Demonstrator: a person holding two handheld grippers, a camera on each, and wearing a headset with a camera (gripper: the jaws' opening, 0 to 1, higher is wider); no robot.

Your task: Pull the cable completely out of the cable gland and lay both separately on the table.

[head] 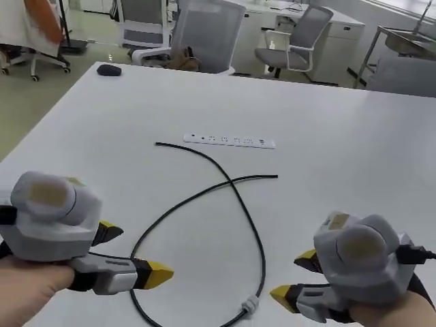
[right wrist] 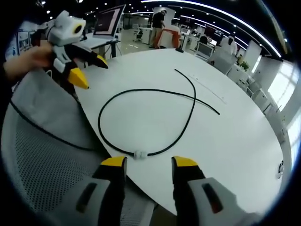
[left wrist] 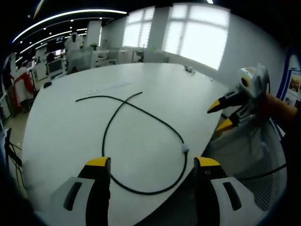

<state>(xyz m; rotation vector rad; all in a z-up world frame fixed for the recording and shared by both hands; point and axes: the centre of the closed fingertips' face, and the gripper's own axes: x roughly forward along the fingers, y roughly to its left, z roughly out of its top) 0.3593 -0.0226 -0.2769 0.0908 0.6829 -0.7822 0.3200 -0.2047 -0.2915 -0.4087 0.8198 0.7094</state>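
Cable (head: 240,197) clipped by frame near gland (head: 251,304); left hand-held gripper (head: 139,252), right hand-held gripper (head: 291,276) wide.

A long thin black cable (head: 204,194) lies looped and crossing itself on the white table (head: 340,150), threaded through a small white cable gland (head: 251,305) near the front edge.

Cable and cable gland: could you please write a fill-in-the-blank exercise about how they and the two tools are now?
The black cable crosses itself ___ on the table.
The cable gland threaded on it is ___ in colour.
The left tool and the right tool both have ___ jaws and hold nothing.
Missing words: once; white; open.
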